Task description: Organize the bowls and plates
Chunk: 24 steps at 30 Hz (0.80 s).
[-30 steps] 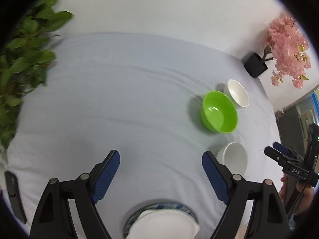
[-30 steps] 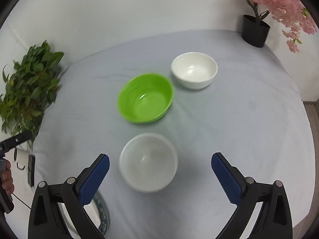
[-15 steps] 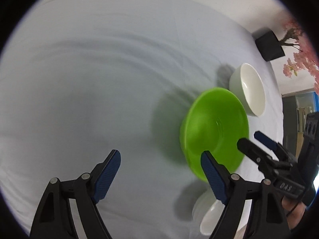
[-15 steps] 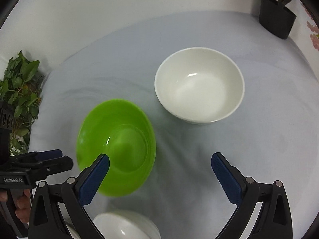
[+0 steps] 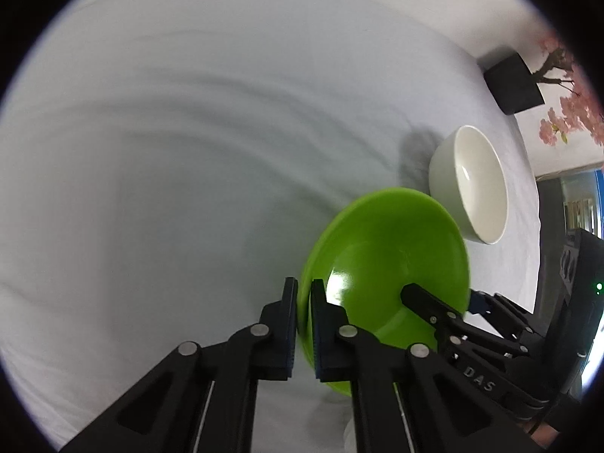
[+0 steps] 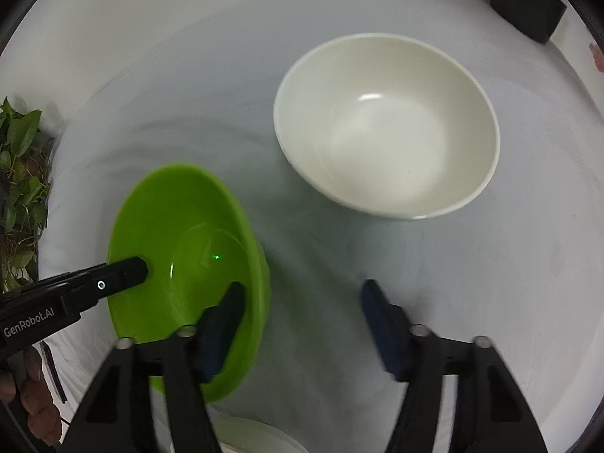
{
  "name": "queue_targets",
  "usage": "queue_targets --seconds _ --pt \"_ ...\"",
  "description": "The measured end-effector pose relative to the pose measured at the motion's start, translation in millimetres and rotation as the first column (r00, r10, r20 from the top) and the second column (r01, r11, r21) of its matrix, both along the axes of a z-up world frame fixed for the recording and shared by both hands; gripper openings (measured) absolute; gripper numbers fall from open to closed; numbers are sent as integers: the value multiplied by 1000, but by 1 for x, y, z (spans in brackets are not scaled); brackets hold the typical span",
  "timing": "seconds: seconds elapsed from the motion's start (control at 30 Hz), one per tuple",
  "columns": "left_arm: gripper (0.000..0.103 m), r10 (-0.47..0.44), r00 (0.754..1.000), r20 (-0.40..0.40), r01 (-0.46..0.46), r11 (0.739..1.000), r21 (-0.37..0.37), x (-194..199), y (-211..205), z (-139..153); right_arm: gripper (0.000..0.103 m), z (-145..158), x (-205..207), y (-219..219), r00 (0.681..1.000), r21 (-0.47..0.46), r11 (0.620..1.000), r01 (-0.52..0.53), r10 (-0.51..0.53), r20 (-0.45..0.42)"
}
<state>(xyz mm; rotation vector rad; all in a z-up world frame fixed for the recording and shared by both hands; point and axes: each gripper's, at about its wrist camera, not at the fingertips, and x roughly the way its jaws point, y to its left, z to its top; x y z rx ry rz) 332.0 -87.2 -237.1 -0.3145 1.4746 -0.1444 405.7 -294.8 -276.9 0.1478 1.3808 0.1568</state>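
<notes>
The left hand-held gripper [image 5: 304, 302] is clamping the green bowl's [image 5: 392, 264] rim at its nine o'clock side. The right hand-held gripper [image 6: 302, 321], jaws just closing, is straddling the opposite rim unpinched. The white bowl [image 6: 389, 128] is sitting on the counter [image 5: 170, 151] at one o'clock.

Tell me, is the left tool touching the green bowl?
Touching. In the left wrist view, the left tool, which has just been closing, pinches the green bowl rim between its two pads, with no gap showing.
</notes>
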Motion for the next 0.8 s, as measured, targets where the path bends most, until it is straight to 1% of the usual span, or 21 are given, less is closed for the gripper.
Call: queue_targets --seconds 0.03,0.07,0.1,0.13,0.17,0.27,0.33,0.37,0.43,0.47,0.57,0.67,0.73,0.77,0.8 --pt "5 -4 1000 -1 4 1000 7 0 -2 1 37 -2 3 1 1000 6 1000 -6 6 -11" --pt "5 -8 1000 -3 8 1000 12 0 -3 2 32 -3 4 2 1000 15 1000 -13 14 -15" --pt "5 -8 1000 -6 8 1000 10 -1 -3 2 24 -2 5 3 1000 33 999 -17 18 -15" --pt "5 -4 1000 -8 4 1000 27 -2 -3 4 11 -2 7 4 1000 48 999 -20 20 -12" --pt "5 -2 1000 -6 2 999 40 -1 -2 5 8 -1 10 6 1000 72 997 -26 27 -10" --pt "4 11 1000 9 -11 1000 28 -4 -3 16 7 1 15 7 1000 113 993 -26 28 -14" --pt "4 12 999 35 -13 999 32 -8 -6 33 7 10 16 8 999 106 994 -34 33 16" --pt "5 19 999 44 -20 1000 22 -12 -6 42 7 18 16 8 999 103 994 -39 36 31" --pt "5 27 998 64 -28 1000 13 -19 -6 60 6 38 10 10 997 74 996 -47 42 69" --pt "5 36 996 84 -37 999 8 -26 -6 75 6 51 7 11 995 57 997 -52 47 88" --pt "5 41 991 127 -40 999 -10 -48 -7 111 6 93 -7 22 986 48 996 -75 67 151" --pt "5 18 986 163 -21 1000 21 -77 -18 153 6 135 -31 21 977 54 994 -93 81 197" --pt "5 23 985 169 -26 1000 16 -92 -24 171 6 158 -47 21 971 52 994 -101 87 223" --pt "6 21 984 174 -27 999 28 -102 -28 182 5 167 -76 32 968 51 994 -93 78 239" --pt "6 17 983 184 -24 999 36 -111 -32 191 5 185 -101 33 962 41 995 -93 79 263"
